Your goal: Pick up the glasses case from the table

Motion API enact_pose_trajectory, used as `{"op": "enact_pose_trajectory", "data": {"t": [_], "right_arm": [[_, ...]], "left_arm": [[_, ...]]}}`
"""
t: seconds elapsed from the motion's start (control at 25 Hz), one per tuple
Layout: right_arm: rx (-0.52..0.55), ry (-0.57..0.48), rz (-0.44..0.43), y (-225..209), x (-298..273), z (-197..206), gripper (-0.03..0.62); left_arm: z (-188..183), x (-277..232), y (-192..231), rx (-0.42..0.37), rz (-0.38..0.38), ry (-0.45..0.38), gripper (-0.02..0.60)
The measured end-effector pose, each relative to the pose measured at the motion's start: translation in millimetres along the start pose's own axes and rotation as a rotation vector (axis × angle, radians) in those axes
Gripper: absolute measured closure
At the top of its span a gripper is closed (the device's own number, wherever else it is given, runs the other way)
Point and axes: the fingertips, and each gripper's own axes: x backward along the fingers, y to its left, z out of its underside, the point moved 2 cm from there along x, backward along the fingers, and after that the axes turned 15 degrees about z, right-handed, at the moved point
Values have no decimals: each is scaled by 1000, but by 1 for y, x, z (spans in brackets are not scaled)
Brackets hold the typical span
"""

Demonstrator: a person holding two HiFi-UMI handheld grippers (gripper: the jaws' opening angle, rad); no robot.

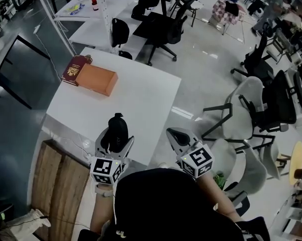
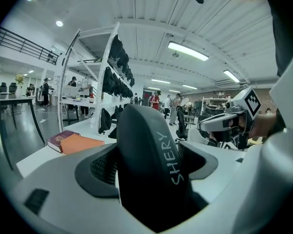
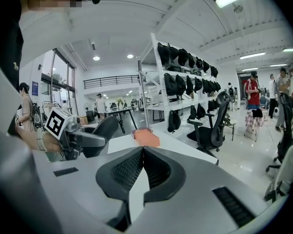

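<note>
Two things lie at the upper left of the white counter [image 1: 141, 99], a maroon book [image 1: 74, 68] and an orange box [image 1: 97, 79] touching it. They are well apart from the action, and we see little risk to them.

Lower and left of centre, the left claw [image 1: 115, 140] is clamped on the black glasses case [image 1: 117, 128]. The case stands upright between the jaws, over the near edge of the counter. In the left gripper view the case [image 2: 151, 160] fills the gap, with a jaw pad pressed against each flank. The word SHERY runs up its side. We judge it to be lifted clear of the counter, though no view shows its underside.

Our main worry is the grip itself. The shell looks smooth and rounded, and much of it rises above the jaws. We think a quick swing or tilt could make it pivot or slide out. Because it hangs by the counter's edge, a slip could send it past the counter to the floor [image 1: 201, 59]. Squeezing harder might instead flex the shell.

Right of centre, the right claw [image 1: 177, 136] has its jaws pressed together with nothing between them, as the right gripper view confirms. It hovers near the left one, so a careless move could knock the case loose.
</note>
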Motion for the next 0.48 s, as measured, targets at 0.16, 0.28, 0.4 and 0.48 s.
{"op": "enact_pose_trajectory", "data": {"t": [0.16, 0.28, 0.4, 0.48], "right_arm": [[4, 8, 7, 0, 1, 3, 565], [2, 8, 9, 0, 2, 2, 565], [1, 16, 18, -4, 2, 4, 565], [-2, 21, 27, -8, 1, 6, 565]], "left_arm": [[2, -4, 2, 6, 5, 0, 186], [3, -8, 2, 9, 9, 5, 186], [0, -12, 3, 7, 14, 7, 186], [-2, -15, 3, 6, 18, 6, 186]]}}
